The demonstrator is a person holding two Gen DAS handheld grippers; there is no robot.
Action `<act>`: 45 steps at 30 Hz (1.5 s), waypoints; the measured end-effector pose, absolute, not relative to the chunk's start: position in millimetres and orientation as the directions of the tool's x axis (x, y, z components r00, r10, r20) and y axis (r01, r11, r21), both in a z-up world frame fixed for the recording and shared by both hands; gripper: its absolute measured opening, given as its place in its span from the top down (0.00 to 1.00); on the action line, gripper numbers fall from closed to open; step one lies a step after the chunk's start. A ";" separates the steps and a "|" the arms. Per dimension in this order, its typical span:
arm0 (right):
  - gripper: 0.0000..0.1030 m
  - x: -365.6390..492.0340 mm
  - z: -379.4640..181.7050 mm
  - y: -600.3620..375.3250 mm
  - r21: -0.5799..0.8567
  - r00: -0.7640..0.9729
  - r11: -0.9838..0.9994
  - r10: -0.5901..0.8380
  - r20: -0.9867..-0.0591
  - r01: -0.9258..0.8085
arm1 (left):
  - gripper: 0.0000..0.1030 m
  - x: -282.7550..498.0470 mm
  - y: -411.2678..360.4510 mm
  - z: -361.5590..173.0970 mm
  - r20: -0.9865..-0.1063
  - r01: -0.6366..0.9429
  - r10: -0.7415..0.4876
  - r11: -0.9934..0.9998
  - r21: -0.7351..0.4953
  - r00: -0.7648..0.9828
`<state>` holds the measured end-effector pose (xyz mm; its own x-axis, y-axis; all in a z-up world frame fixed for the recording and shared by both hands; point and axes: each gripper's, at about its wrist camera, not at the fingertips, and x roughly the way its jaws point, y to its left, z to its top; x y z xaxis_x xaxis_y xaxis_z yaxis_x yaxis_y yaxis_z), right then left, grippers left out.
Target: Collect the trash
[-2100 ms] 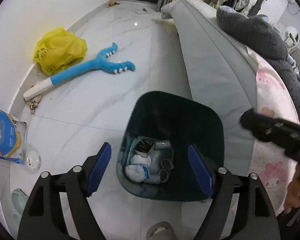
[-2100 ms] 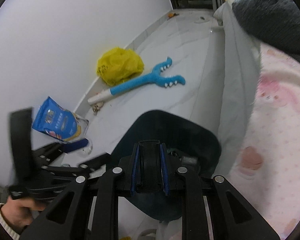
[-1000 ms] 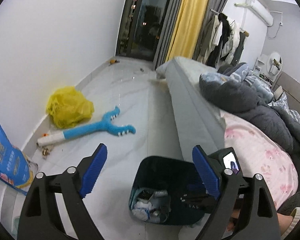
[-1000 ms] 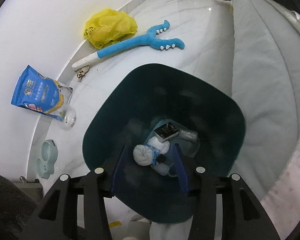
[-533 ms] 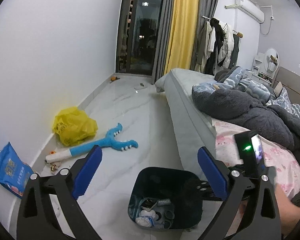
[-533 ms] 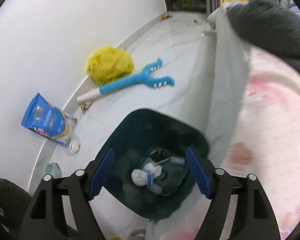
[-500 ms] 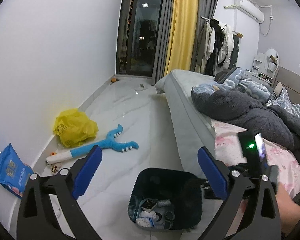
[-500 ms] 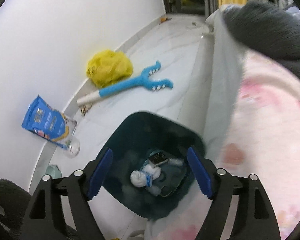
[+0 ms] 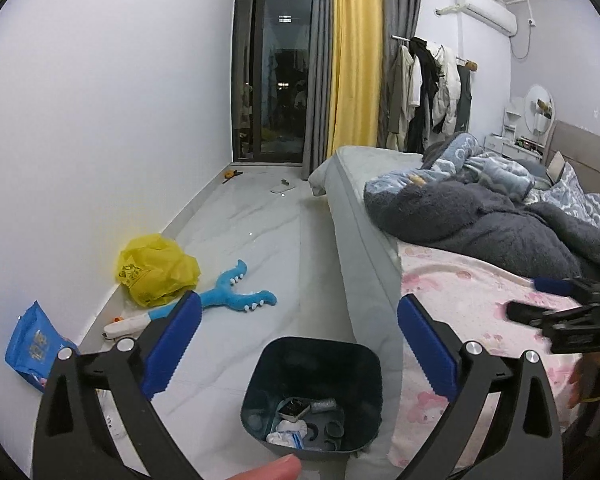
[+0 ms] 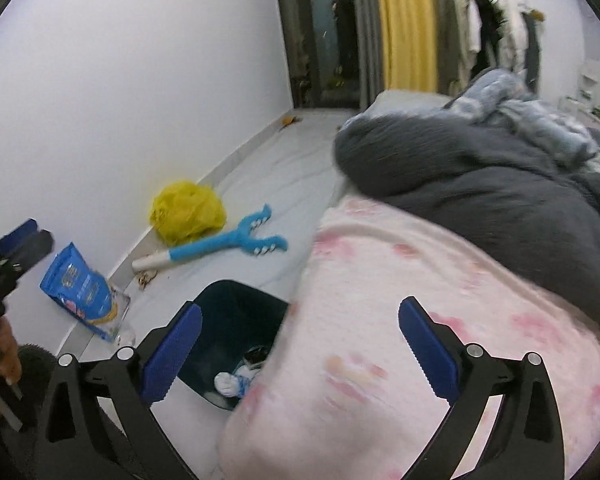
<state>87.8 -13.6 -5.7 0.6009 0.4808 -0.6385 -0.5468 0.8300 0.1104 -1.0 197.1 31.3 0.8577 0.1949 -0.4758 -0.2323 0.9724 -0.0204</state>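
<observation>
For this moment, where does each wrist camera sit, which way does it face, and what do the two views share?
Left wrist: on the left gripper, open, above the dark bin, facing down the floor toward the balcony door; a fingertip shows at the bottom and the right gripper at the right edge.
Right wrist: on the right gripper, open, over the pink blanket, facing the same way; the left gripper shows at the left edge.
Shared: bin, yellow bag, blue toy, blue packet.

Each claw [image 9: 298,348] [image 10: 300,350] has black arms, silver screws and serrated blue pads [image 9: 174,346].
</observation>
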 end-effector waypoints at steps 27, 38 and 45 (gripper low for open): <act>0.03 -41.2 40.9 -240.6 0.000 0.835 0.959 0.248 -0.491 -0.285 | 0.04 -54.7 124.4 26.3 -0.463 -0.136 0.123 0.991 0.005 0.878; 0.03 -40.1 21.1 -258.6 0.096 0.794 0.945 0.315 -0.521 -0.312 | 0.04 -50.0 128.3 19.0 -0.508 -0.156 0.127 0.988 -0.016 0.852; 0.03 -43.1 21.7 -252.8 0.097 0.782 0.931 0.351 -0.516 -0.353 | 0.03 -52.5 130.3 17.8 -0.509 -0.157 0.125 0.987 -0.019 0.852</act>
<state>-43.1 -252.8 21.7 0.7818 0.3505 -0.5156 -0.3532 0.9305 0.0971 -52.5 130.3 17.8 0.8515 0.1255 -0.5091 -0.1571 0.9874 -0.0194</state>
